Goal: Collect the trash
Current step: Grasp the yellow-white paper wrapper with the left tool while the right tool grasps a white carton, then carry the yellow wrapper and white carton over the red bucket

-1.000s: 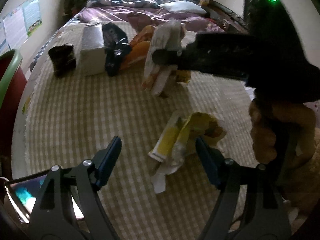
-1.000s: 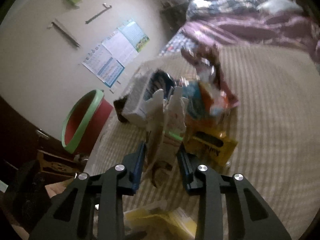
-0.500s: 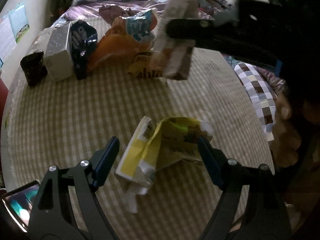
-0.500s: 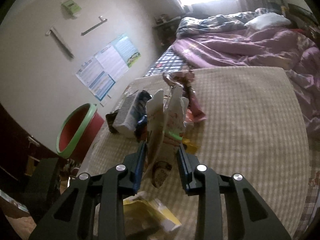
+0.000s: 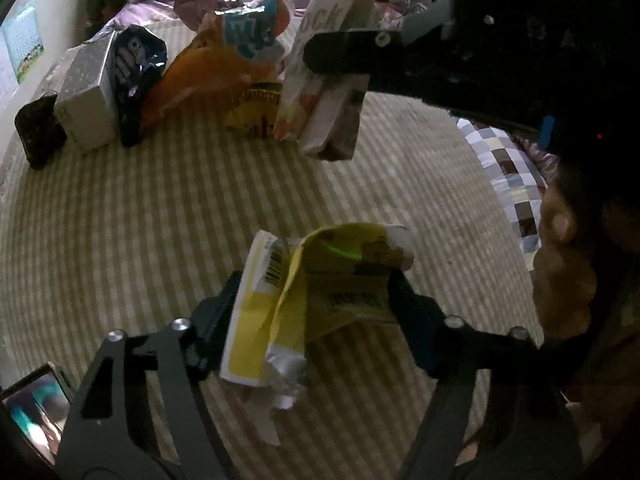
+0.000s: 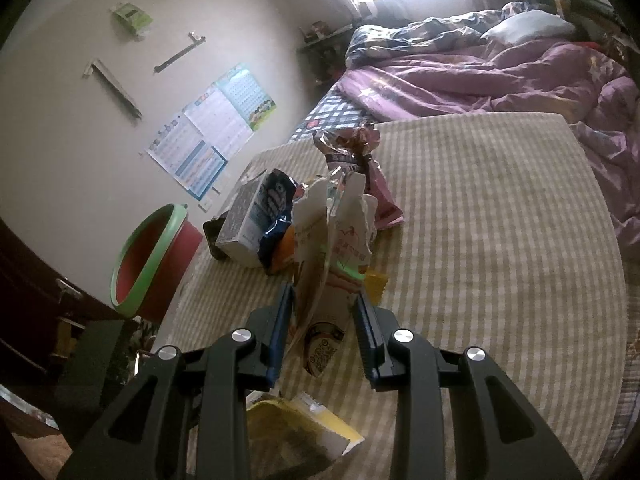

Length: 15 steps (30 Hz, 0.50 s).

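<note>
2 pieces of trash are in play and nothing shows as binned yet. the right gripper point(image 6: 324, 320) has its jaws narrowed onto a flattened white carton point(image 6: 332, 268), pads pressing both sides, holding it up off the checked bedspread point(image 6: 500, 240). the left gripper point(image 5: 312, 312) is closing around a crumpled yellow wrapper point(image 5: 312, 288) lying on the spread; the wrapper sits between the jaws, and the pads look close against it, though a firm grip is not plain. left to collect, by my reading: the orange bag point(image 5: 192, 80), black packet point(image 5: 136, 76), grey box point(image 5: 84, 96) and pink wrapper point(image 6: 360, 160). the red bin point(image 6: 152, 260) stands beside the bed.
</note>
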Tool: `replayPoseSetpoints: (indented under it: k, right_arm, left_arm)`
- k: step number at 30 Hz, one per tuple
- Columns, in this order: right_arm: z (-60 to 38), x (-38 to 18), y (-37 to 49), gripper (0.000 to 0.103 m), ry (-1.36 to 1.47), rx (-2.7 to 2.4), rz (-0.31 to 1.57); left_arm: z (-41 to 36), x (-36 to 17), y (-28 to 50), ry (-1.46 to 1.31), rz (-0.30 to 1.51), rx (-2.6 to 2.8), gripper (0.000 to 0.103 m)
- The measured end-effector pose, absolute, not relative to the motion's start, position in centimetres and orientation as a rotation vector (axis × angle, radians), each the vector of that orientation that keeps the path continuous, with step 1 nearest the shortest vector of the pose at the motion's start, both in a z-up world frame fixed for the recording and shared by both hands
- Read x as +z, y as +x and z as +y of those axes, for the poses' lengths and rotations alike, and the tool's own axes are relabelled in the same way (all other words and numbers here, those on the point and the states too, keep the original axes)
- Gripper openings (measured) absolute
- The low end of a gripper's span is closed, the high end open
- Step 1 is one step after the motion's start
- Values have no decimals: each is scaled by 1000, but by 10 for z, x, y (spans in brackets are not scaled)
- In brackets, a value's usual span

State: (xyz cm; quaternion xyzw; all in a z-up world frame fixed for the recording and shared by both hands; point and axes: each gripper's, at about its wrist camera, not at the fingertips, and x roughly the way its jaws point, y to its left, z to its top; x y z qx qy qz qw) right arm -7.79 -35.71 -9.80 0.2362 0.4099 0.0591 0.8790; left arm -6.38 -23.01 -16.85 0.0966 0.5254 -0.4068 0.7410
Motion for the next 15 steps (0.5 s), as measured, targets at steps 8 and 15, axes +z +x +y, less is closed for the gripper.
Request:
replayPoseSetpoints:
  k: [8, 15]
  right_arm:
    - [-356, -88, -76, 30, 487, 131, 826]
    - [-346, -68, -70, 30, 450, 150, 769]
  left_arm:
    - [-209, -154, -54, 163, 1123, -868, 38]
    - [-178, -139, -39, 93, 1076, -801, 26]
